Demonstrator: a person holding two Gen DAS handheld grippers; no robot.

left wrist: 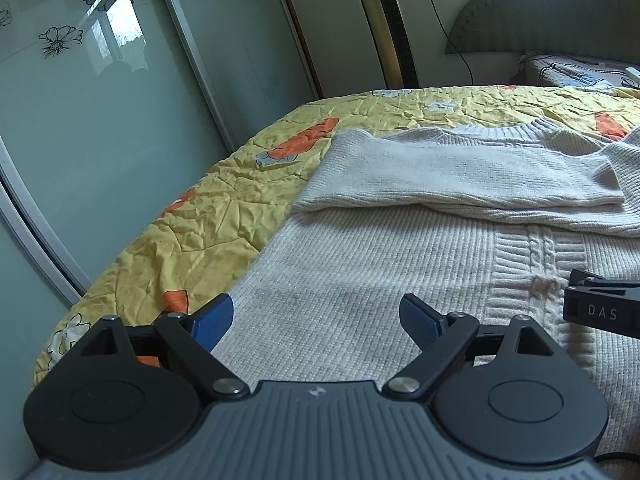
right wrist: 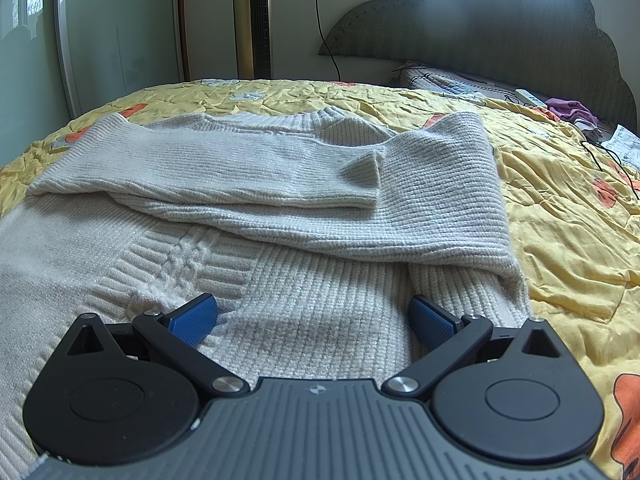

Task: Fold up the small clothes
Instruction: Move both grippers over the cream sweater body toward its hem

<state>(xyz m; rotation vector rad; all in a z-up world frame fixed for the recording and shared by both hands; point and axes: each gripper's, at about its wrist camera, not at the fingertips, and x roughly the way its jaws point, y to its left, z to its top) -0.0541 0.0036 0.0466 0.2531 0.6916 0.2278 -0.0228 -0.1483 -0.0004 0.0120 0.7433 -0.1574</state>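
Right wrist view shows our right gripper (right wrist: 314,320) and left gripper (left wrist: 316,326) spread empty over the sweater (right wrist: 280,208) on the bed (right wrist: 560,216), sleeves folded in, so next we pinch the hem.

Yellow floral bedspread (right wrist: 560,216), padded headboard (right wrist: 500,28), glass wardrobe doors (left wrist: 100,120), gold tower fan (right wrist: 252,20)

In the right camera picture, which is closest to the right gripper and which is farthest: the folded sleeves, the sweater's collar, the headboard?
1. Folded sleeves: lying across the sweater, just ahead of the right gripper.
2. Collar: behind the sleeves, at the sweater's far end.
3. Headboard: farthest, at the back right, past the yellow bedspread.
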